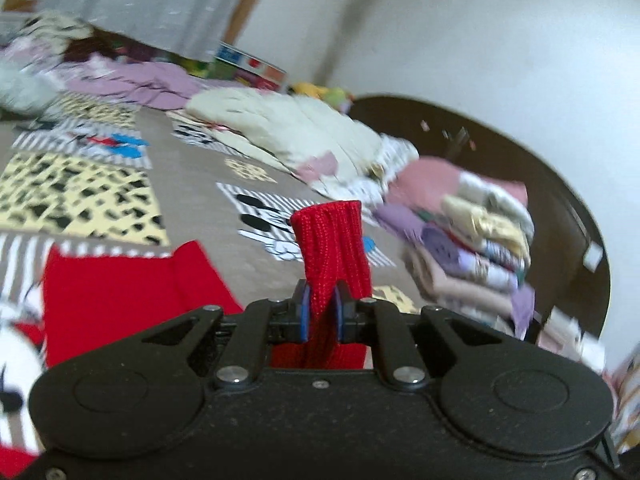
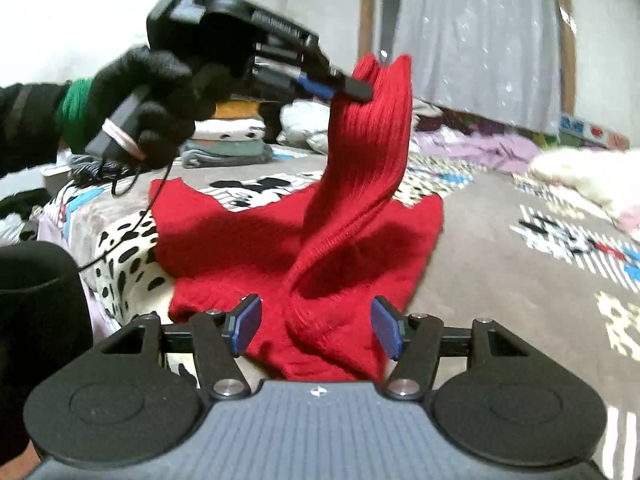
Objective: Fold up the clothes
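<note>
The red sweater (image 2: 360, 248) is a ribbed knit, its body lying flat and rumpled on the bed (image 2: 500, 280), whose cover is brownish grey with striped cartoon-mouse panels and yellow-and-black spotted squares. One sleeve (image 2: 372, 128) rises from the body as a twisted, ribbed column, its cuff end standing past the left gripper (image 2: 356, 90). In the left wrist view that gripper's blue-padded fingers (image 1: 303, 312) are pressed onto the sleeve from both sides, the knit bunched between them and the cuff sticking up above. A black-gloved hand (image 2: 160, 92), with a green cuff at the wrist, holds the left gripper raised and tilted down toward the sleeve; a thin cable hangs from it. The right gripper (image 2: 316, 326) sits low over the sweater's near edge, its blue fingers spread wide apart with nothing between them but the fabric lying below. A stack of folded clothes (image 1: 472, 248) in pastel colours sits on the bed to the right in the left wrist view, blurred, as is the far clutter.
</note>
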`<state>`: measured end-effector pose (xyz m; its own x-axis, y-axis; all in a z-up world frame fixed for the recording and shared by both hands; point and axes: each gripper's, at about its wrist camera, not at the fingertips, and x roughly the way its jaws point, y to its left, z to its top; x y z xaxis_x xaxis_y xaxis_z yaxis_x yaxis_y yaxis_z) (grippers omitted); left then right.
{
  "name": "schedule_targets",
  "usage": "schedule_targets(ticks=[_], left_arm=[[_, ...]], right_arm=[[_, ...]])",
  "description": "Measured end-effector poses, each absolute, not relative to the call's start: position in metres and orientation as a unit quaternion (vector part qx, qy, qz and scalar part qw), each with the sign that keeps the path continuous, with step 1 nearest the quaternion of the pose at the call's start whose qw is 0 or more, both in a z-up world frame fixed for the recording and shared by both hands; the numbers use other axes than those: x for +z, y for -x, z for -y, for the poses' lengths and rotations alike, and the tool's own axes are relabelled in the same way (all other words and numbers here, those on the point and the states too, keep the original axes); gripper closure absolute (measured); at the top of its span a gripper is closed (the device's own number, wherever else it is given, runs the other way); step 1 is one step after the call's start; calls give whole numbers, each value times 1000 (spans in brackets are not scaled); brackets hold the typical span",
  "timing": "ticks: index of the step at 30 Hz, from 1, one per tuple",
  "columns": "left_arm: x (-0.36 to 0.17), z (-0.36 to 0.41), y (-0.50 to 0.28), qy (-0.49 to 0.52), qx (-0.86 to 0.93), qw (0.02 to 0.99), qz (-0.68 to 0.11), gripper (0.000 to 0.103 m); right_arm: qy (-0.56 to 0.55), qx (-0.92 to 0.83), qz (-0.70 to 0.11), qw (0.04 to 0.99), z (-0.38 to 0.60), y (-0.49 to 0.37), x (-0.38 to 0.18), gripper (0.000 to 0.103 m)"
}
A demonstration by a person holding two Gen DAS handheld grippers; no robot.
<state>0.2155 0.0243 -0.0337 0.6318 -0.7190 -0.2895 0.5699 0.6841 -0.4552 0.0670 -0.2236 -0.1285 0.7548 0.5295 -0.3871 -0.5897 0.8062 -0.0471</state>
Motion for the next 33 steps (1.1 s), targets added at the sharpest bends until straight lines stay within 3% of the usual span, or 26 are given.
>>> schedule_targets(ticks=[3,7,9,13,19,24,28,33], left_arm=[[-49,-46,-208,219,-351,886,-209,93],[-62,-72,-203,284,-339,878,-181,93],[-60,-79,-205,290,-339,878,-173,93],[-61,-89,-209,299,-334,879,-162,93],[-73,-106,-219,317,-330,876,-152,93],[-74,-97,-233,295,-356,873,-154,94],[-78,-83,-250,292,-373,867,-157,94],[-82,-66,-271,287,-393,859,-160,94]], right_arm=[[102,312,-201,923,210,-71,-137,42],[104,302,-155,935,212,-60,-126,40],[100,292,-151,939,216,-62,-125,37],[110,322,-235,911,206,-79,-145,33],[117,302,-157,933,212,-64,-130,34],[112,309,-200,923,208,-77,-140,32],[92,308,-175,930,212,-75,-134,38],[52,320,-199,925,218,-83,-135,58]])
